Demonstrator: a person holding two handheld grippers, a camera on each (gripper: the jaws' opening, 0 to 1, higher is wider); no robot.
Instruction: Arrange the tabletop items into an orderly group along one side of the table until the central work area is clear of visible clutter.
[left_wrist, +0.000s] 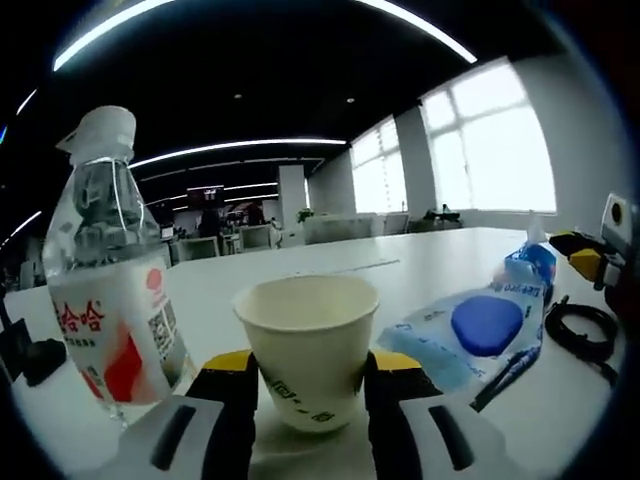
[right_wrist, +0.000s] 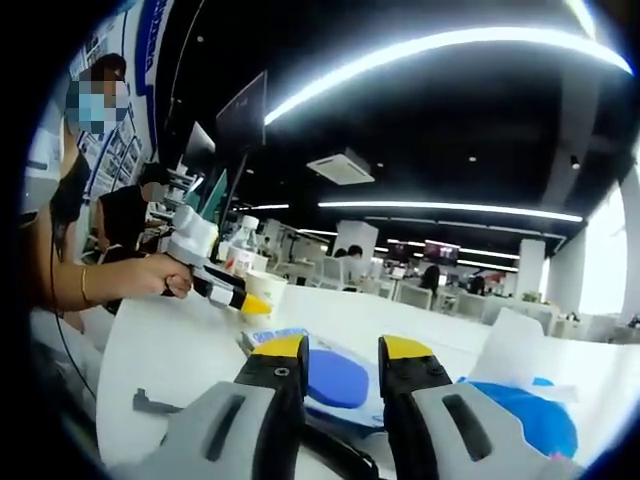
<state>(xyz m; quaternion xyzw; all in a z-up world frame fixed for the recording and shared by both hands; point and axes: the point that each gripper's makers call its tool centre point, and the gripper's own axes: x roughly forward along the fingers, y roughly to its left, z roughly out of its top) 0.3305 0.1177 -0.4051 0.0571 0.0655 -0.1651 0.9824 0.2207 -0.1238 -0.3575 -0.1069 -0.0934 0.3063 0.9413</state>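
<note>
The setting is an open office with strip ceiling lights and large windows; the work surface is a white table (left_wrist: 440, 260).

**Left gripper.** In the left gripper view, the left gripper (left_wrist: 312, 385) has its two yellow-tipped jaws on either side of a paper cup (left_wrist: 308, 345), at its lower half. The jaws appear to touch the cup wall, so the gripper is judged to be holding the cup. The cup stands upright and looks empty. A water bottle (left_wrist: 108, 290) with a white cap stands just beside it. A blue-and-clear pouch (left_wrist: 478, 335) lies flat on the table, with a coiled black cable (left_wrist: 580, 330) near it.

**Right gripper.** In the right gripper view, the right gripper (right_wrist: 343, 365) has its jaws narrowly parted with nothing between them, above the pouch (right_wrist: 335, 380). A second blue package (right_wrist: 535, 415) lies beside the pouch.

**Procedure for the step in hand (judgement).**
1. Keep grip pressure light; a paper cup wall crushes easily.
2. Move the cup level and upright.
3. Clear the bottle during travel, since it tips readily.
4. Set the cup down beside the bottle, at the table edge.
</note>
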